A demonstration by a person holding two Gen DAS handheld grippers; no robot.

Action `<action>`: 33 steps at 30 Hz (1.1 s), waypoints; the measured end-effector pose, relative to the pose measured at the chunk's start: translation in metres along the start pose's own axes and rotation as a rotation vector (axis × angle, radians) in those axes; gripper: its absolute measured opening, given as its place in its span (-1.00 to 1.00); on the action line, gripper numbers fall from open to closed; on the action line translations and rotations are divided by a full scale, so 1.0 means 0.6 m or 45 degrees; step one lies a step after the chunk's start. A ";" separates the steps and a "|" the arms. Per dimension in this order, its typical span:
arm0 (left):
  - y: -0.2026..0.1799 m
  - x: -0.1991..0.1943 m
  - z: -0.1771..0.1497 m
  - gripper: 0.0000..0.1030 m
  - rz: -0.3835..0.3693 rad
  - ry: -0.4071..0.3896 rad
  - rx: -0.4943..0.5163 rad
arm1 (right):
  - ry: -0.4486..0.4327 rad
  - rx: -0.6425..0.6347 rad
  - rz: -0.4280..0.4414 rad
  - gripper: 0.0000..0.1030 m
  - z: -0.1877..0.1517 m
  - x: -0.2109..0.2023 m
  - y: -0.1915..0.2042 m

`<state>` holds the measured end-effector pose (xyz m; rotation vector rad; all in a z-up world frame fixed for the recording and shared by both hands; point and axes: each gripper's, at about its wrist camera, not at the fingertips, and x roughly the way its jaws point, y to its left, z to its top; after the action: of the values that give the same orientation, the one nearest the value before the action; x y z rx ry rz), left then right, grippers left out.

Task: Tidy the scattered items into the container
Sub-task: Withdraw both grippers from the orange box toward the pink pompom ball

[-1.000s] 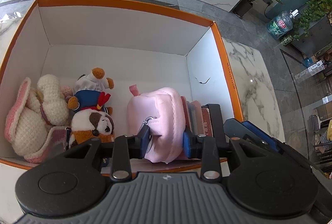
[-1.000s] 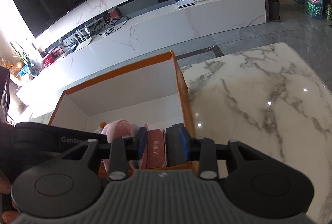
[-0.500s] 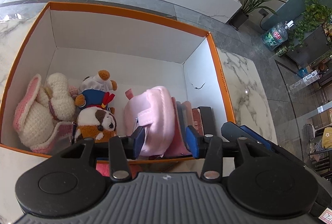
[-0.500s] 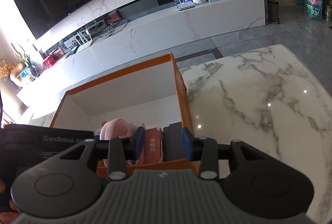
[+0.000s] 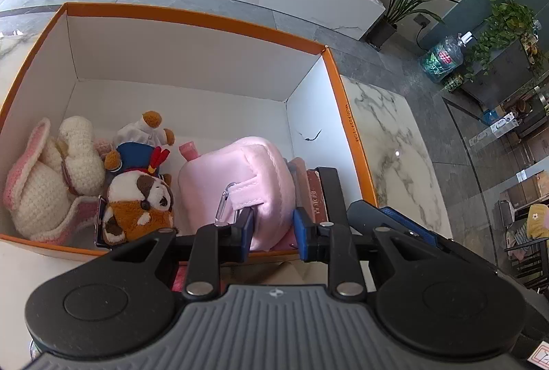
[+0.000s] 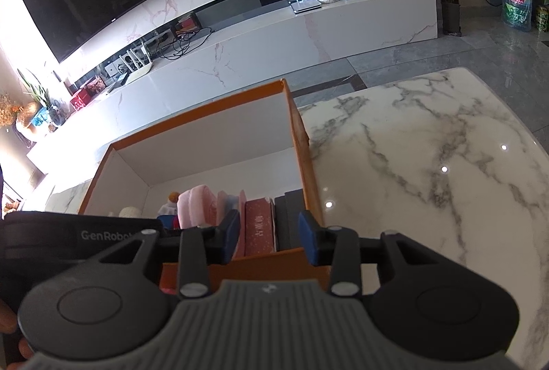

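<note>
Marble tabletop (image 6: 429, 164), orange box (image 5: 192, 20) at its left; pink pouch (image 5: 240, 177) upright inside, near right, just ahead of your left gripper (image 5: 272, 231), jaws apart astride it; right gripper (image 6: 269, 236) apart, empty

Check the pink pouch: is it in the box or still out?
In. The pink pouch stands inside the orange box, between the plush toys and the books. The open left claw is around its near end.
</note>
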<state>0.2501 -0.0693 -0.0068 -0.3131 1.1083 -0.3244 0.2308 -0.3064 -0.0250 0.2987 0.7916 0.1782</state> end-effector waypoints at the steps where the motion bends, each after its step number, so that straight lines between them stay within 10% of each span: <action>1: 0.000 0.000 0.000 -0.44 -0.002 0.000 -0.001 | -0.004 0.003 -0.001 -0.21 0.000 -0.002 0.000; 23: 0.010 -0.021 0.000 -0.04 0.072 -0.042 0.003 | -0.020 -0.066 -0.025 -0.12 0.000 -0.021 0.016; 33: 0.000 -0.127 -0.028 -0.04 0.044 -0.196 0.096 | -0.065 -0.136 -0.007 -0.10 -0.008 -0.065 0.033</action>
<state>0.2036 -0.0401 0.0484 -0.2473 0.9471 -0.3059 0.1997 -0.2974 0.0043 0.1991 0.7300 0.2061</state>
